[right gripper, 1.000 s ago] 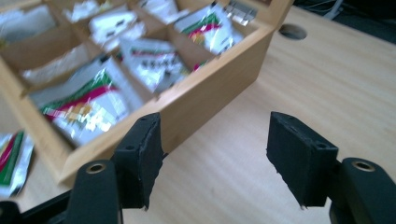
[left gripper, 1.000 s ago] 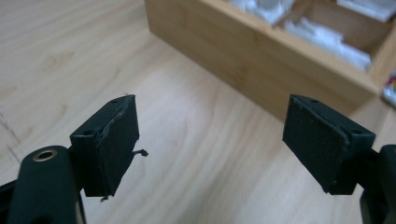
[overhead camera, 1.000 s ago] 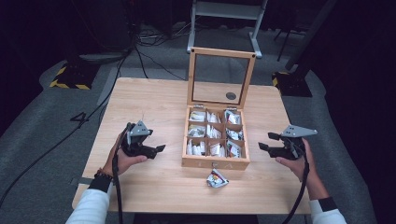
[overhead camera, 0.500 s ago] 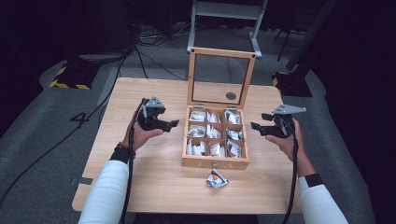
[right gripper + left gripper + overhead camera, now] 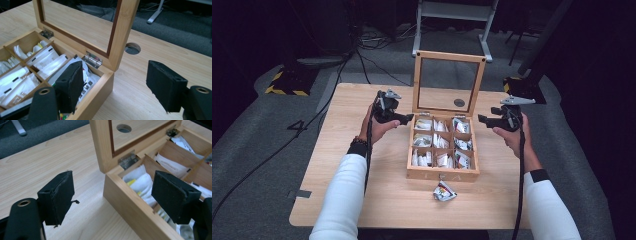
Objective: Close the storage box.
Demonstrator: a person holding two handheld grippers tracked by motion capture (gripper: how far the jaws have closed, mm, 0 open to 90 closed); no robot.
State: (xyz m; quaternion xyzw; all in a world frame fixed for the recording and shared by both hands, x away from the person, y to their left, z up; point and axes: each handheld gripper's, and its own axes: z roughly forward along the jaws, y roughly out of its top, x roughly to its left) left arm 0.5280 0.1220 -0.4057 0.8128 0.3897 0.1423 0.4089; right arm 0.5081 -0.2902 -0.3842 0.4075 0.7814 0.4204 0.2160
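Observation:
A wooden tea box point(image 5: 439, 175) stands mid-table with its glass lid point(image 5: 449, 56) upright; its compartments hold white sachets point(image 5: 437, 141). One loose sachet point(image 5: 444, 191) lies in front of the box. My left gripper point(image 5: 406, 119) is open by the box's back left corner, and the box wall point(image 5: 130, 205) sits between its jaws untouched. My right gripper point(image 5: 482, 120) hovers at the back right corner. Its jaws have just been opening, and they straddle the corner point(image 5: 95, 100) below the lid frame point(image 5: 120, 32) without pressing it.
A round cable hole point(image 5: 132, 48) is cut in the table behind the box. Bare wood point(image 5: 362, 195) stretches left and in front of the box. Beyond the table's far edge are dark floor, cables and a white metal stand point(image 5: 457, 12).
Both hands have moved away from the person and inward, from beside the box's front half to its back corners, rising a little. The right jaws stand wider.

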